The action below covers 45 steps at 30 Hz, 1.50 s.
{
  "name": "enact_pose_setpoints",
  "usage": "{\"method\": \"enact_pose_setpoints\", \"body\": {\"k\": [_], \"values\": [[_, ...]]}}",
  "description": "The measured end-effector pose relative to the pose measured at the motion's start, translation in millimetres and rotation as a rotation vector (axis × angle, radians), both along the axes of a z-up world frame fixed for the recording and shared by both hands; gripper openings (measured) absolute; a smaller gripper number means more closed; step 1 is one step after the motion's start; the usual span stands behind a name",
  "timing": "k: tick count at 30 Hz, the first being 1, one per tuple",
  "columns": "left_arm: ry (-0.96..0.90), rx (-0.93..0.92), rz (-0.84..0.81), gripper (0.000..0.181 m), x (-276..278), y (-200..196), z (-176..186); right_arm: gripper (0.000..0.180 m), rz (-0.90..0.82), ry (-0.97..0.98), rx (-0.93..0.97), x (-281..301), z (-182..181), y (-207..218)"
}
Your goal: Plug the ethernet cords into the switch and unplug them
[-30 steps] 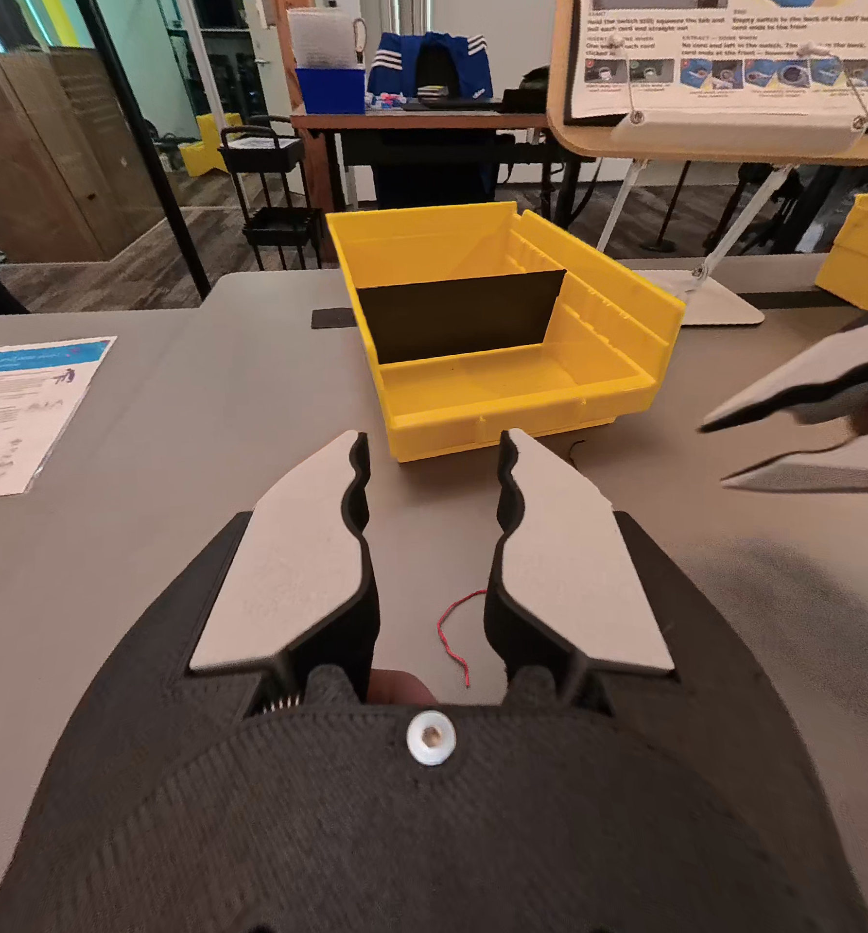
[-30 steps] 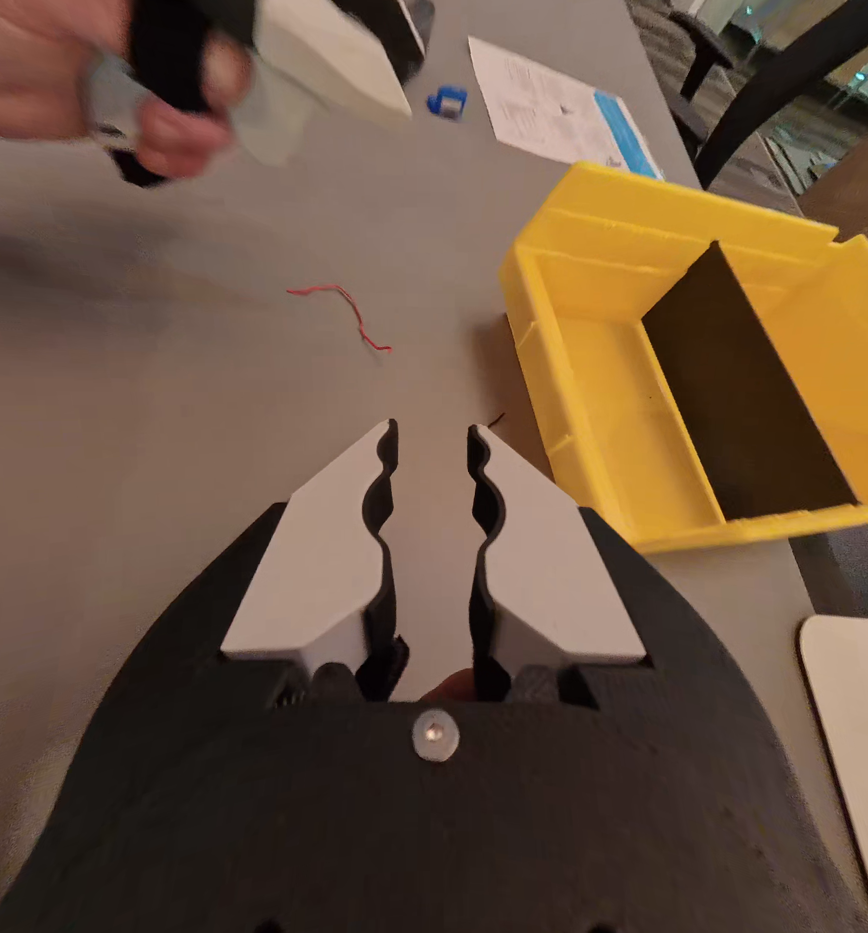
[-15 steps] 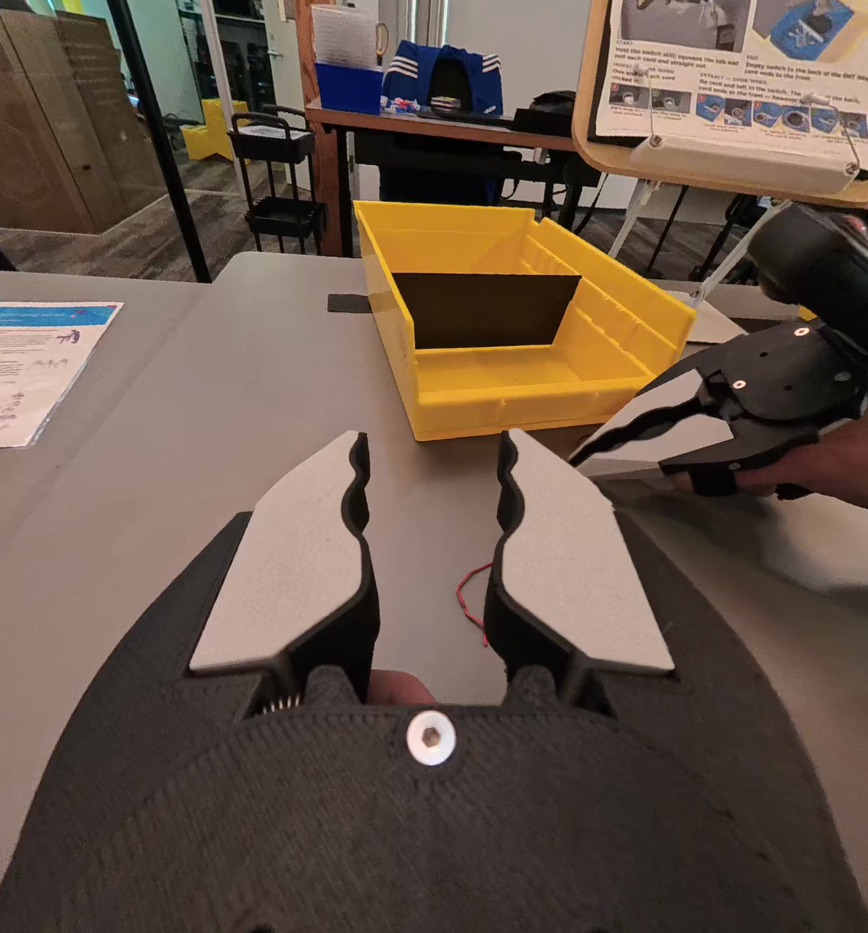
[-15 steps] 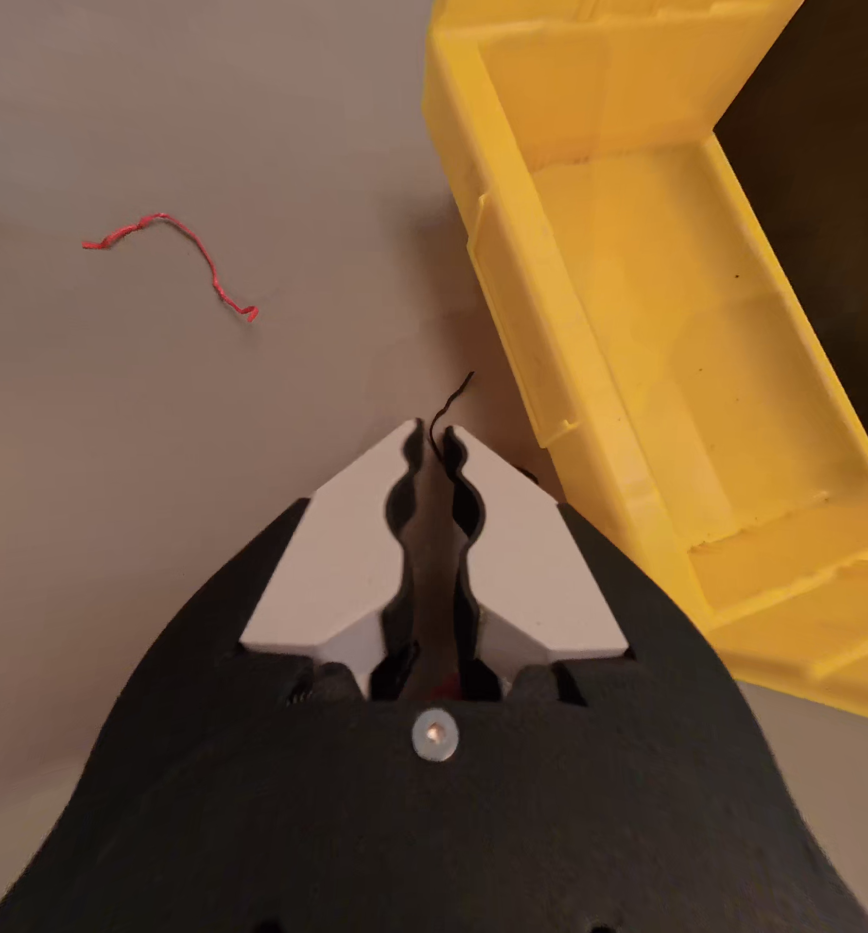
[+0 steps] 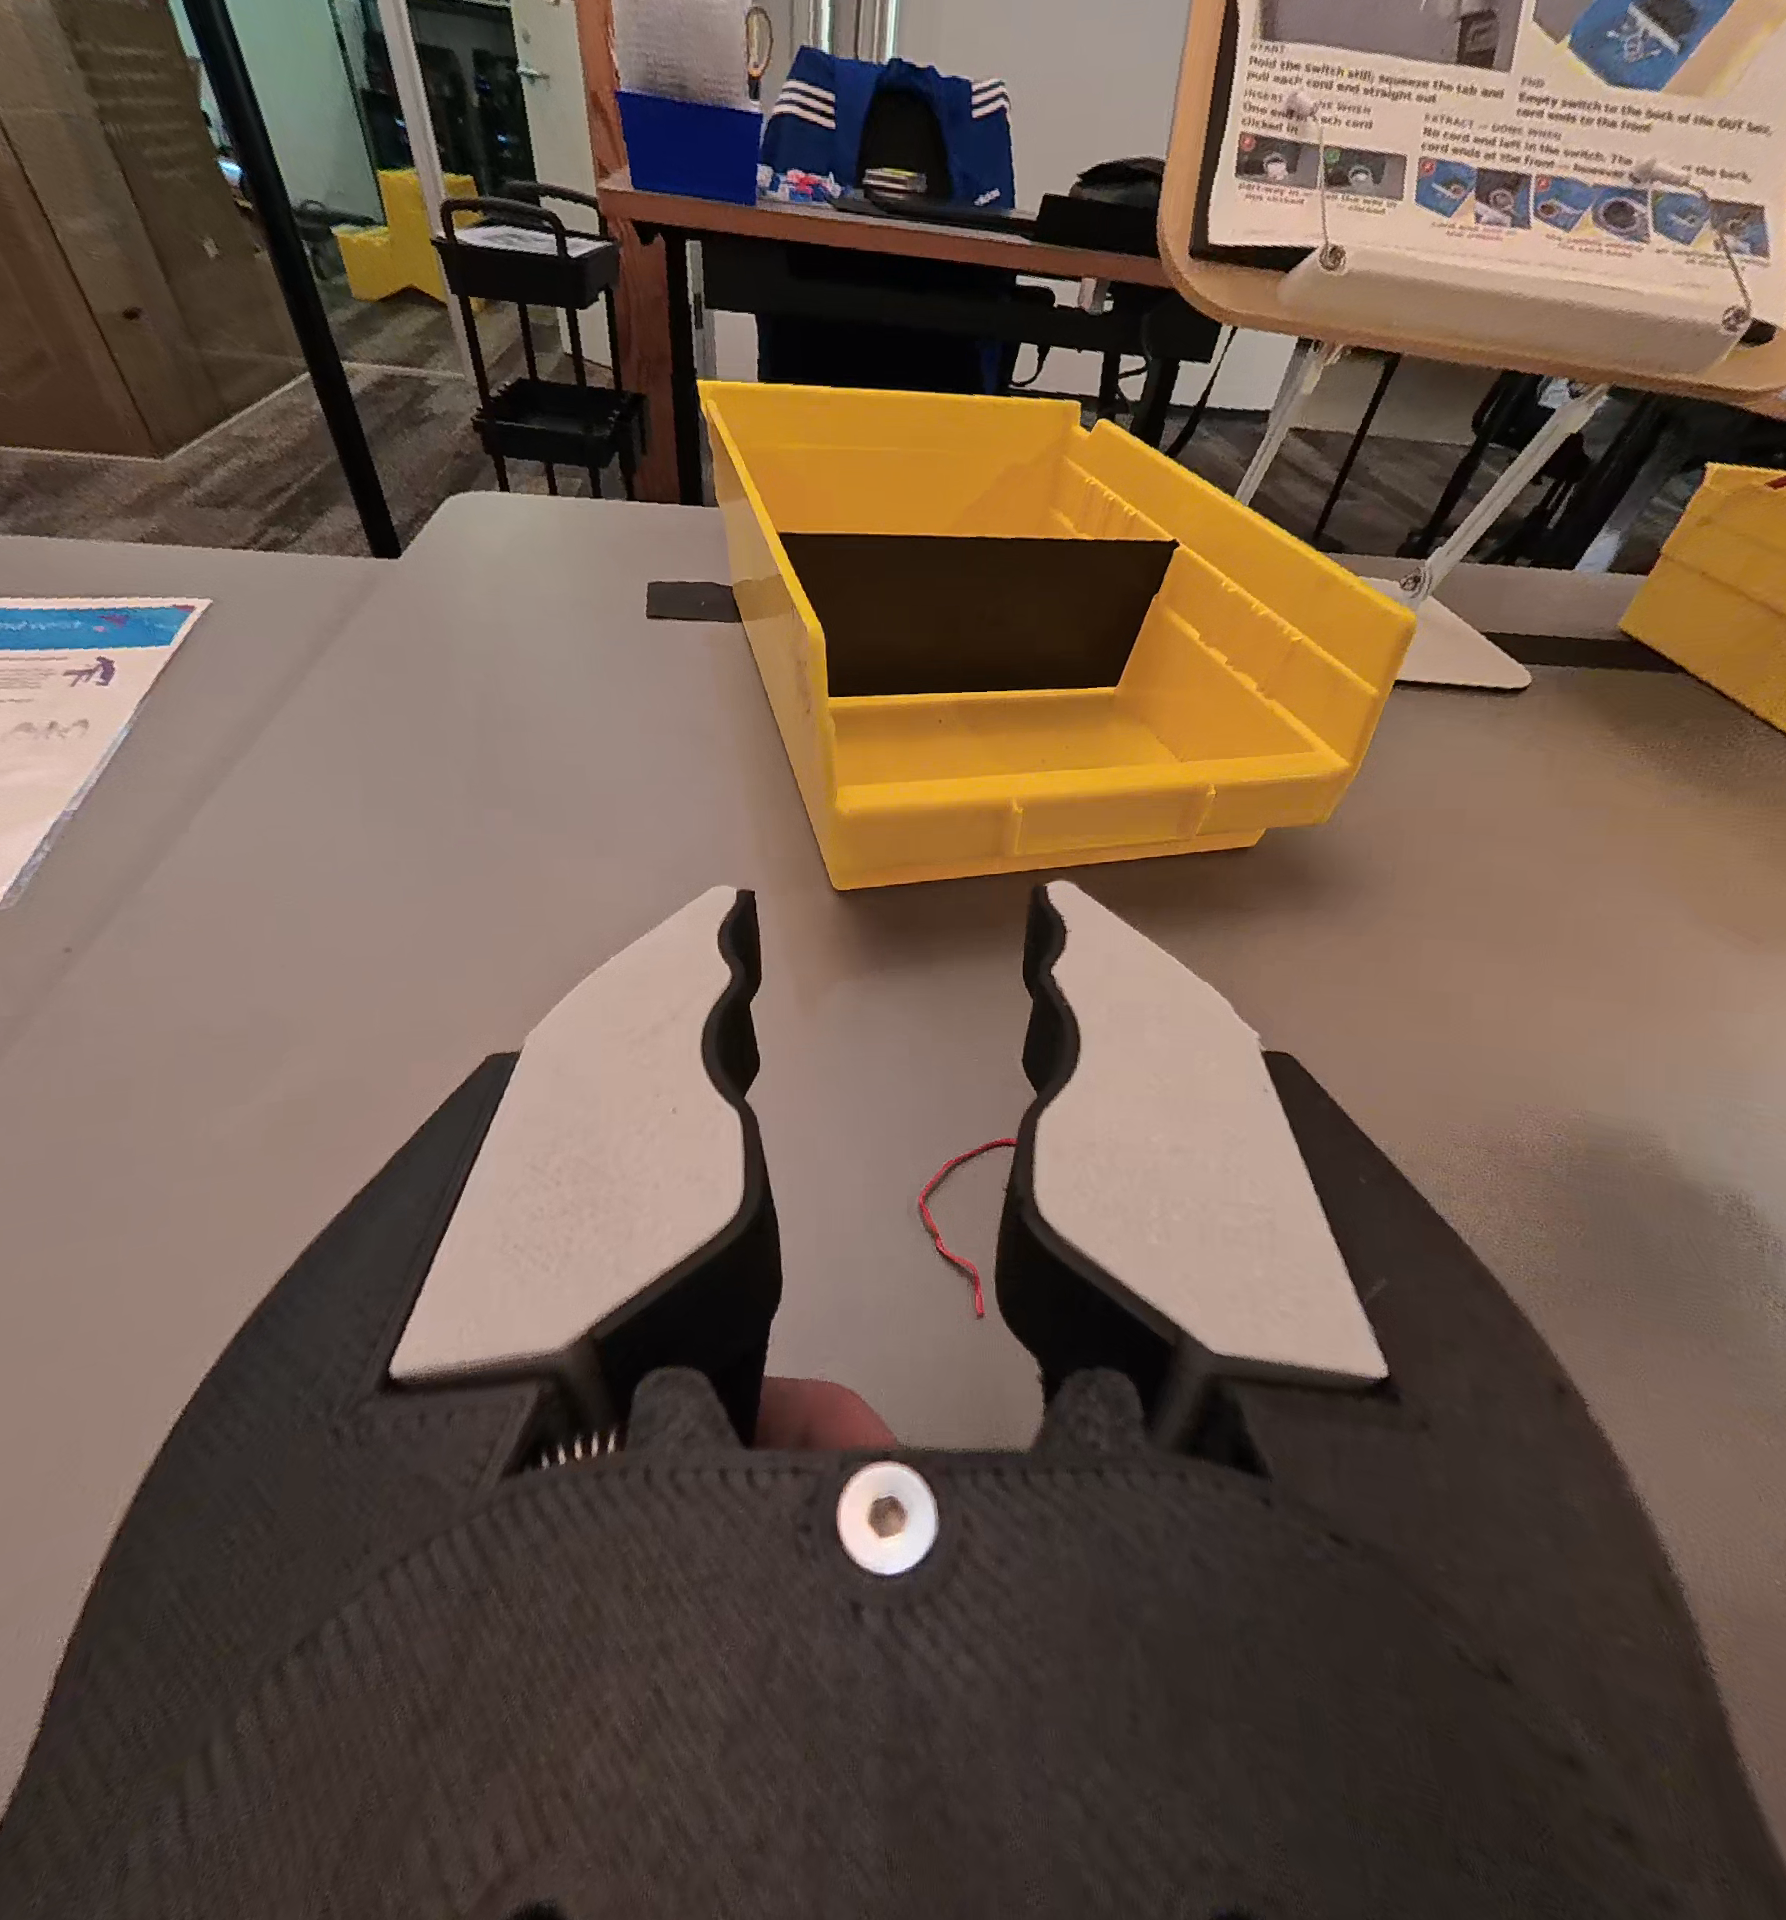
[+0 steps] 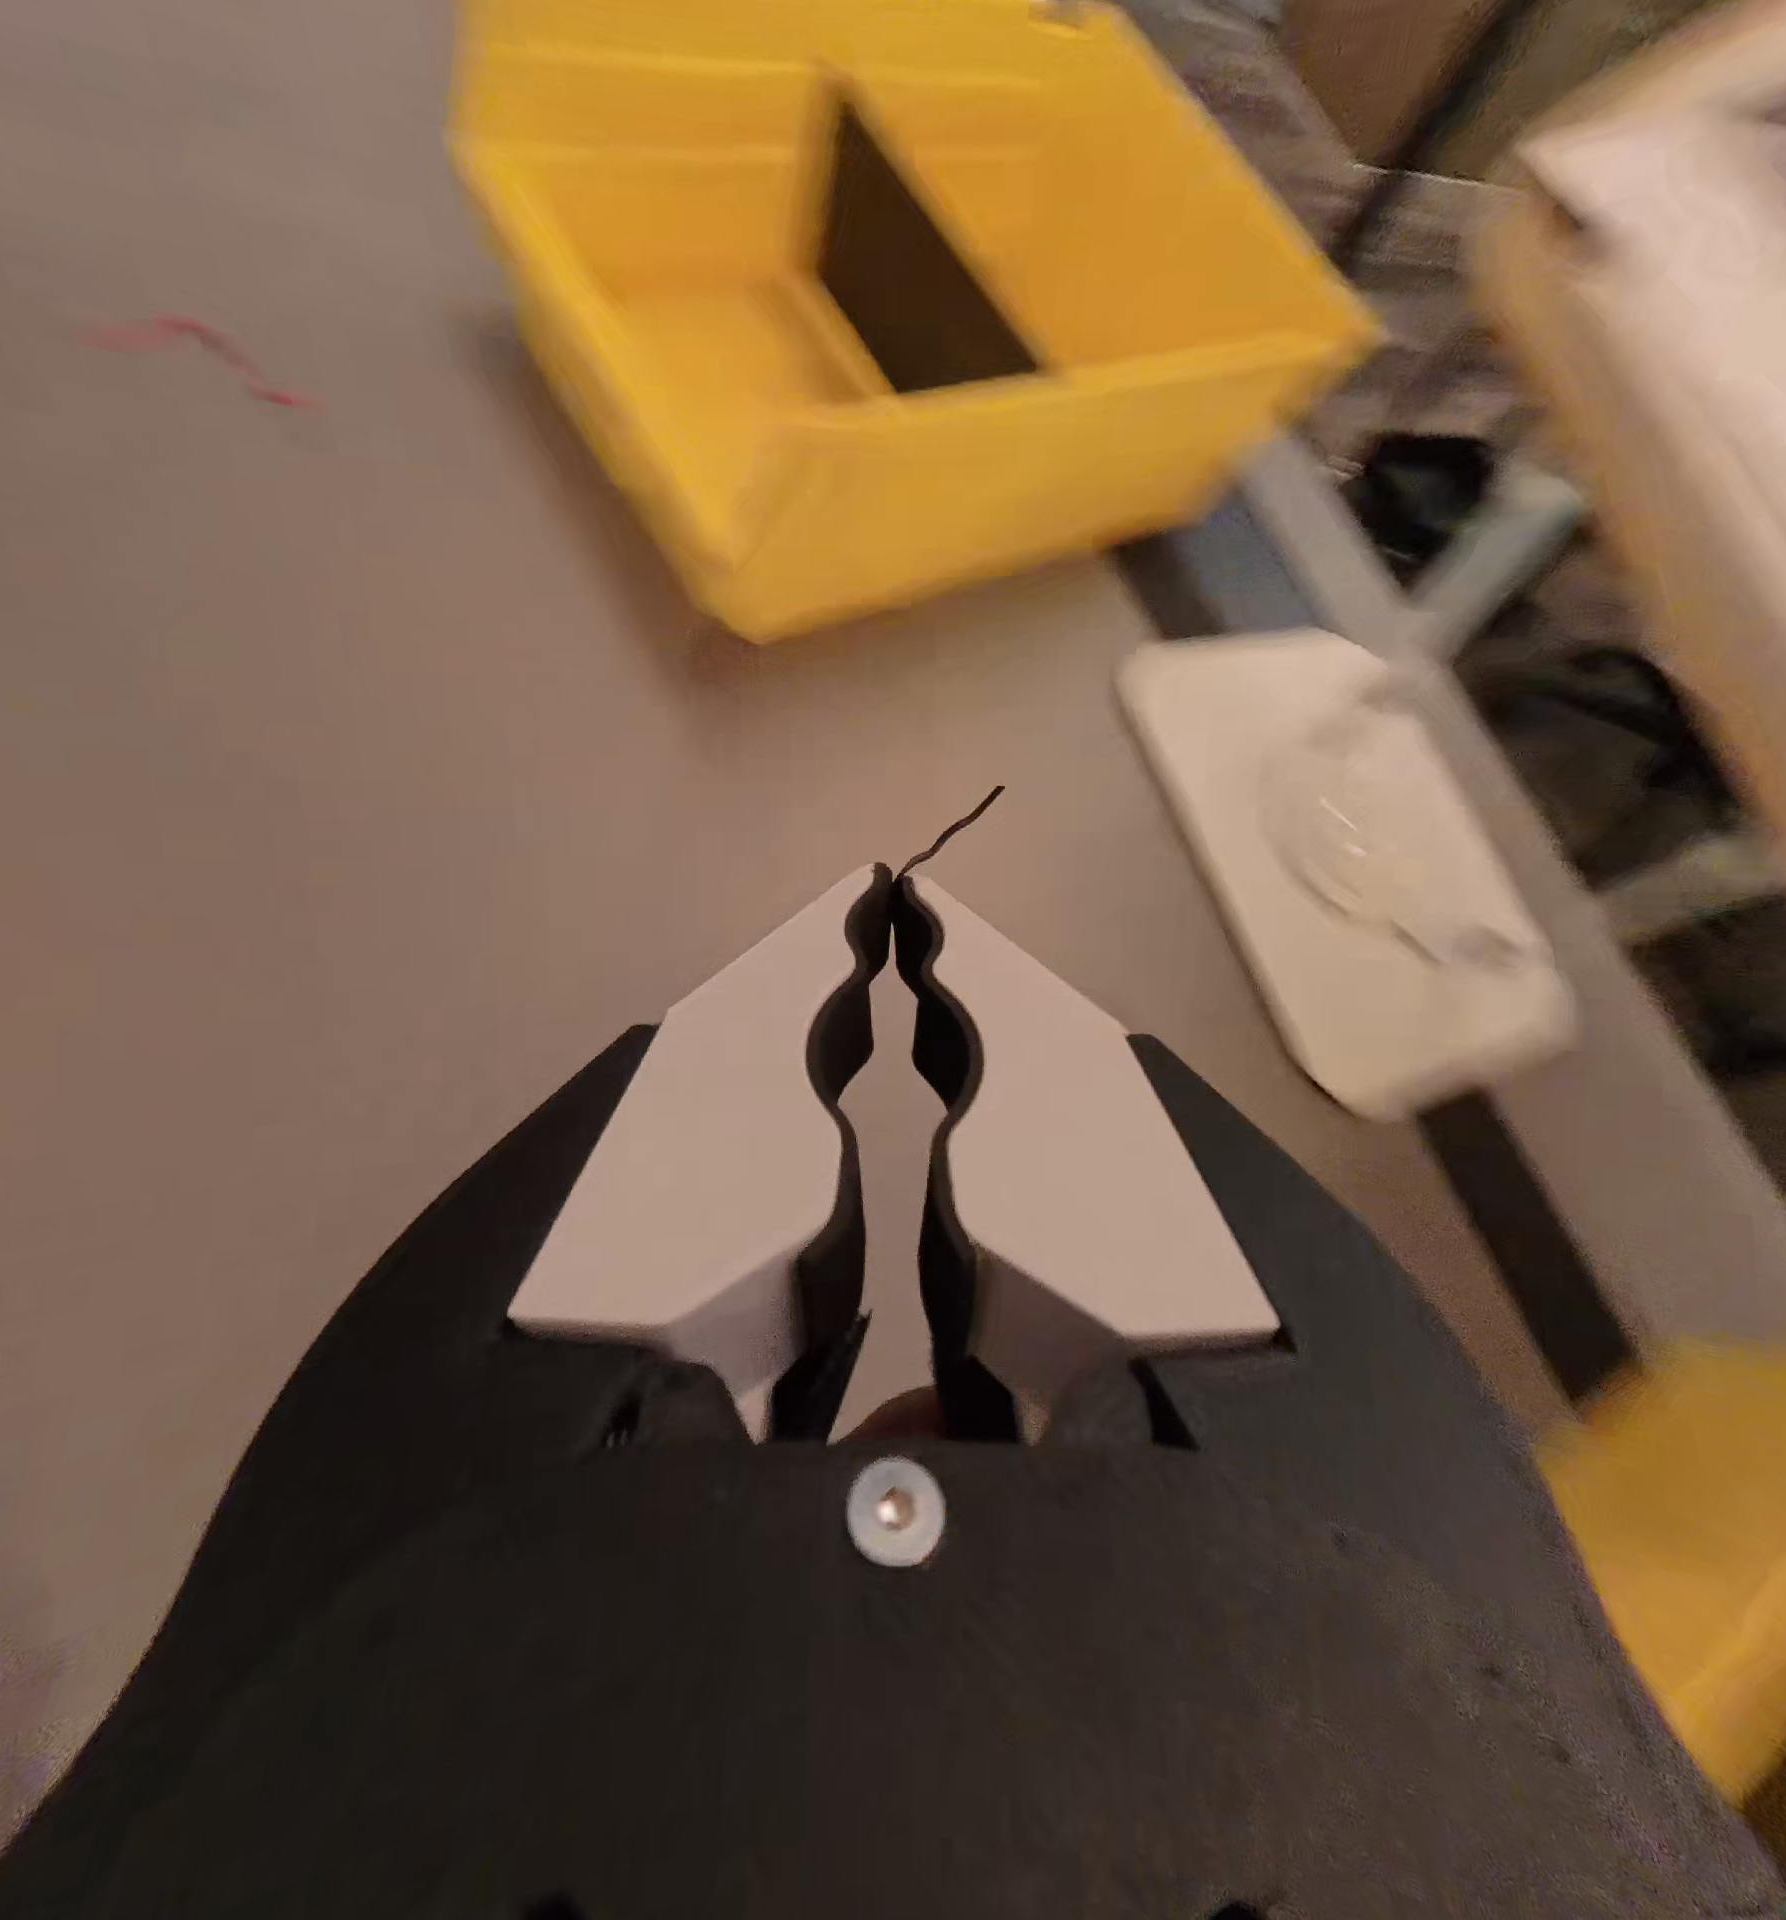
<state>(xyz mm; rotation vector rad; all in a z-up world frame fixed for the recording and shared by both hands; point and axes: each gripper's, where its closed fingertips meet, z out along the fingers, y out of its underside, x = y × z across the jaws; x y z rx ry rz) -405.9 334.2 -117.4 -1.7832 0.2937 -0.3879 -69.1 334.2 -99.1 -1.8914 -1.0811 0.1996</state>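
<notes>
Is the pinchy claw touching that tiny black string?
Touching. In the right wrist view, the right gripper has its tips closed together on the thin black strand, which sticks out from between them.

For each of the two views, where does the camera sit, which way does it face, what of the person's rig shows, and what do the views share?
Left wrist view: on the left gripper, low over the grey table, facing the yellow bin; jaws open, a fingertip behind them.
Right wrist view: on the right gripper, tilted down at the table; jaws shut on a thin black strand.
Shared: the bin with its black divider, the red thread, the white stand base.
</notes>
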Motion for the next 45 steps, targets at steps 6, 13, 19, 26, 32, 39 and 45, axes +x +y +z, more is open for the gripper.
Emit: {"method": "enact_pose_setpoints", "body": {"k": [6, 13, 19, 26, 32, 39, 45], "values": [[0.001, 0.002, -0.02, 0.047, 13.1, 7.0, 3.6, 0.0, -0.486, -0.094, 0.085, 231.6, 33.5, 3.8], [-0.028, 0.036, -0.028, 0.047, 33.3, 5.8, 25.0, 0.021, -0.663, -0.165, 0.088, 300.6, 24.7, 5.3], [-0.058, 0.028, 0.024, 0.047, 21.2, 6.1, 30.4, 0.01, -0.374, -0.086, 0.238, 180.3, 79.8, 2.5], [-0.037, 0.047, 0.046, 0.047, 9.3, 7.5, 29.6, 0.029, 0.262, 0.09, 0.062, -101.2, 19.1, -24.7], [-0.062, 0.056, 0.084, 0.047, -12.3, 3.0, 31.8, 0.037, 0.494, 0.027, -0.072, -250.5, -64.8, -30.2], [-0.083, 0.043, 0.1, 0.047, -30.0, -6.4, 25.4, 0.016, 0.454, -0.073, -0.21, -278.6, -120.3, 0.4], [-0.112, 0.047, 0.107, 0.047, -36.4, -9.4, 28.0, 0.0, 0.479, -0.06, -0.221, -275.7, -116.1, -3.9]]}}
